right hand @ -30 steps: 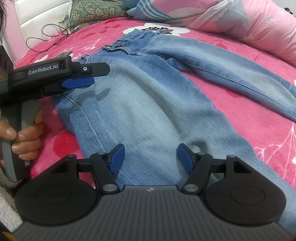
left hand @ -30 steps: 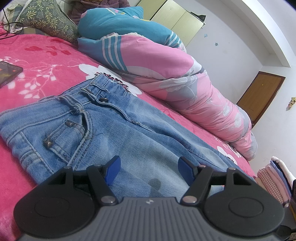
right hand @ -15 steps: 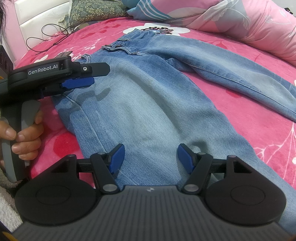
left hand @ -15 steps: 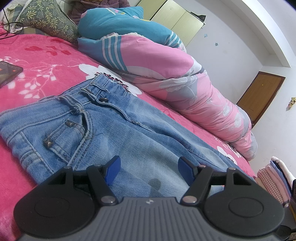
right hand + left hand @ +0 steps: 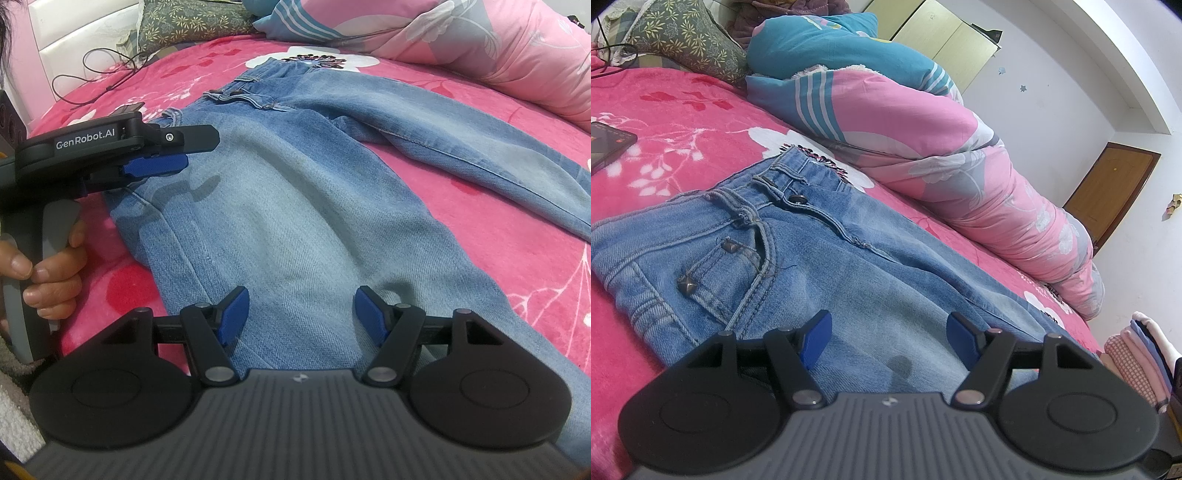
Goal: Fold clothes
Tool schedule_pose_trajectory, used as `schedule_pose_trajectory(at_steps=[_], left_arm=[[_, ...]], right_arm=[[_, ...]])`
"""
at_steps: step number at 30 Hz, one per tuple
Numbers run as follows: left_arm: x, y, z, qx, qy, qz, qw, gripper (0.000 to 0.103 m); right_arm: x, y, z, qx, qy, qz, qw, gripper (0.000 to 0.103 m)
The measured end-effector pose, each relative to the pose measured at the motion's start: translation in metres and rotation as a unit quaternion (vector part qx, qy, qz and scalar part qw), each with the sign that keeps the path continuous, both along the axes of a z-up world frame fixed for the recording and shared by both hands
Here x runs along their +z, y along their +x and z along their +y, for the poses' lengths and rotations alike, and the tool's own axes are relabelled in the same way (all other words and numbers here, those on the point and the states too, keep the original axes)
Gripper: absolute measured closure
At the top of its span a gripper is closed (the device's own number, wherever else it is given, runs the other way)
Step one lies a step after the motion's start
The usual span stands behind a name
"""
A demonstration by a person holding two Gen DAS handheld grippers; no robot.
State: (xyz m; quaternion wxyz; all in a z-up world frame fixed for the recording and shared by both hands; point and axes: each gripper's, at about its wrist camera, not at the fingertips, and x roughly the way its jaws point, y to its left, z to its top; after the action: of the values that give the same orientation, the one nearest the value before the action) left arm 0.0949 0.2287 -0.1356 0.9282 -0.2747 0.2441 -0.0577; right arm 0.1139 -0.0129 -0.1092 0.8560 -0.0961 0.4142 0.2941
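One pair of faded blue denim jeans (image 5: 295, 206) lies flat and unfolded on the pink floral bedspread (image 5: 517, 266), legs splayed apart, waistband toward the pink-and-teal rolled quilt (image 5: 923, 136). Denim likely handles heavy, limp and grippy; the thick waistband, side seam or hem look the surest holds. Left gripper (image 5: 886, 334) and right gripper (image 5: 299, 314) both hover above the jeans, claws spread, holding nothing.

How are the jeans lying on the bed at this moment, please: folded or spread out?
Spread out. The jeans lie flat on the pink bedspread, both legs apart in a V, no fold made.
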Motion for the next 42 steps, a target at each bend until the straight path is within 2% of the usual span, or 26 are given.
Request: schedule_pose_trajectory(at_steps=[13, 19, 23, 29, 33, 36, 40, 42], left_arm=[[0.001, 0.000, 0.000, 0.003, 0.000, -0.007, 1.0000, 0.030], [0.002, 0.000, -0.004, 0.015, 0.012, -0.017, 0.9997, 0.025], [0.006, -0.003, -0.008, 0.026, 0.023, -0.029, 0.9990, 0.023], [0.027, -0.029, -0.010, 0.039, 0.058, -0.037, 0.9968, 0.021], [0.039, -0.052, 0.010, 0.061, 0.041, -0.011, 0.9972, 0.019], [0.039, -0.059, 0.020, 0.090, 0.054, 0.037, 0.9937, 0.019], [0.028, -0.059, 0.024, 0.093, 0.035, 0.107, 0.9893, 0.023], [0.024, -0.058, 0.020, 0.102, 0.040, 0.117, 0.9871, 0.023]], right_arm=[[0.002, -0.001, 0.003, 0.008, -0.005, -0.011, 1.000, 0.039], [0.022, -0.019, 0.004, 0.023, -0.046, -0.061, 0.997, 0.039], [0.041, -0.039, -0.030, -0.003, -0.016, -0.085, 0.996, 0.039], [0.054, -0.056, -0.095, -0.071, 0.059, -0.088, 0.992, 0.039], [0.051, -0.068, -0.127, -0.088, 0.093, -0.091, 0.988, 0.039], [0.048, -0.076, -0.150, -0.100, 0.118, -0.093, 0.984, 0.039], [0.043, -0.088, -0.183, -0.117, 0.148, -0.095, 0.978, 0.039], [0.042, -0.096, -0.200, -0.127, 0.162, -0.098, 0.974, 0.039]])
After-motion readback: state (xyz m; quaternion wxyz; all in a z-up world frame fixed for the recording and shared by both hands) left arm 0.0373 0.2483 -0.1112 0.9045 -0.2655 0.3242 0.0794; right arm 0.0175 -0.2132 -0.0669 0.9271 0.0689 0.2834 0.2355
